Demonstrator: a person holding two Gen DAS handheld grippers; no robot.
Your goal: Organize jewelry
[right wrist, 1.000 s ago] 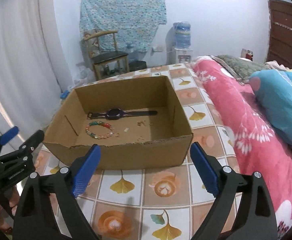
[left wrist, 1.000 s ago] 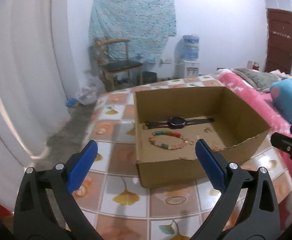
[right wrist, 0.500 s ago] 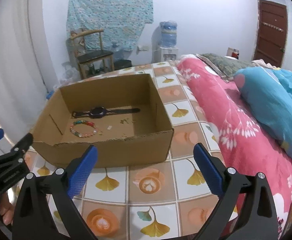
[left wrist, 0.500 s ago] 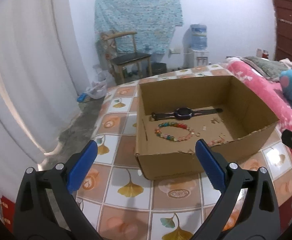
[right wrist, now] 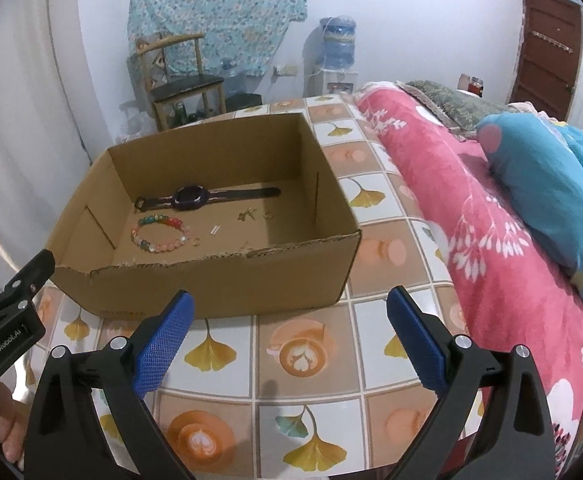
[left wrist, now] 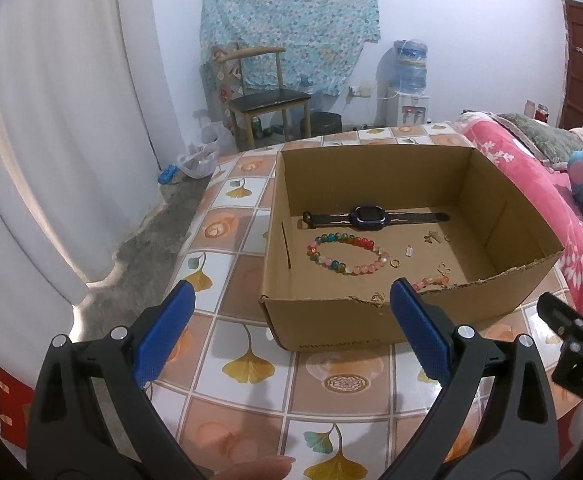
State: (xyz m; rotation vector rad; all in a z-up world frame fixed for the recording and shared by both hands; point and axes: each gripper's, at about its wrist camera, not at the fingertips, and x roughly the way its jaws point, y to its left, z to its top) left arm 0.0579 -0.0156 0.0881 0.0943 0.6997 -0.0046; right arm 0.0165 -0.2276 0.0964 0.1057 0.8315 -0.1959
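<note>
An open cardboard box stands on a tiled table. Inside lie a dark wristwatch, a multicoloured bead bracelet, a pink bead bracelet by the front wall, a small ring and other small gold pieces. My left gripper is open and empty, in front of the box's left front corner. My right gripper is open and empty, in front of the box's right front part.
A bed with a pink floral blanket and a blue pillow lies right of the table. A wooden chair, a water dispenser and a brown door stand at the back. White curtains hang at the left.
Both grippers have drawn back and risen from the box, so more of its inside shows. Both stay open and empty. The jewelry has not moved.
</note>
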